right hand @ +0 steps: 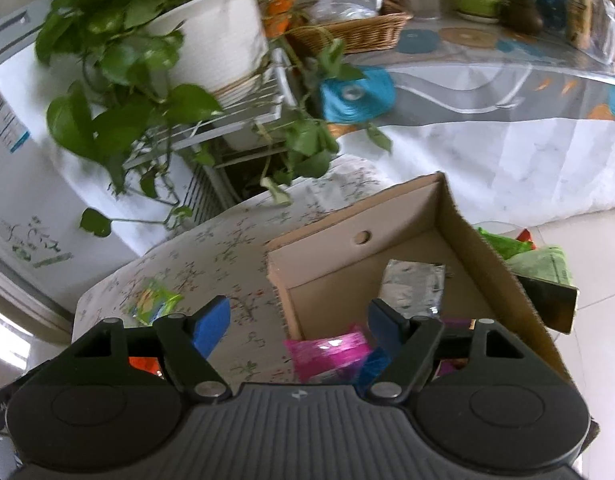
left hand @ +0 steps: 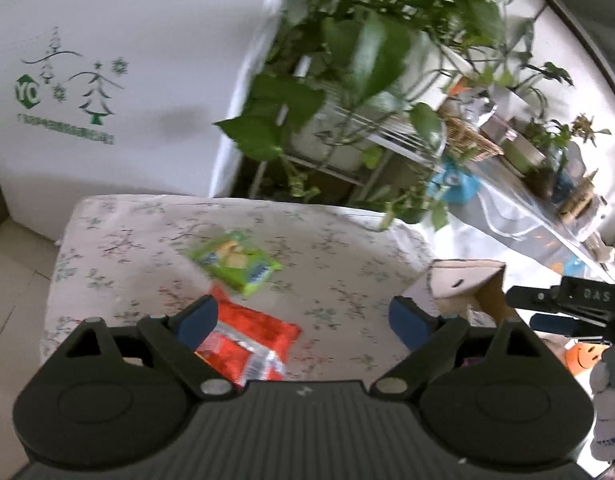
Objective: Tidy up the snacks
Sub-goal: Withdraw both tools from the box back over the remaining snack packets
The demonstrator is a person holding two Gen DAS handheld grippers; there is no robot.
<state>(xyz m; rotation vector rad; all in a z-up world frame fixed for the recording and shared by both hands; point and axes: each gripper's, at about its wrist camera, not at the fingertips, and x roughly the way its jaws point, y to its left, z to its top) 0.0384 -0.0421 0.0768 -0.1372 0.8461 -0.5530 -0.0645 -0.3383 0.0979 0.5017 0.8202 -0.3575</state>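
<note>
A red snack packet [left hand: 251, 344] lies on the floral-cloth table [left hand: 347, 248], just ahead of my left gripper [left hand: 303, 320], which is open and empty above it. A green snack packet [left hand: 235, 262] lies farther back; it also shows in the right wrist view [right hand: 153, 300]. A cardboard box [right hand: 423, 220] stands at the table's right [left hand: 467, 284]. It holds a silver packet [right hand: 413, 286] and a pink packet [right hand: 331, 354]. My right gripper [right hand: 299, 326] is open and empty over the box's near left corner, and it shows at the right edge of the left wrist view [left hand: 563, 308].
A large potted plant [right hand: 211, 40] on a white wire rack trails leaves behind the table. A white appliance [left hand: 107, 80] stands at the back left. A long table [right hand: 487, 60] with a wicker basket [right hand: 359, 28] and pots is at the right. Green bags [right hand: 539, 260] lie beside the box.
</note>
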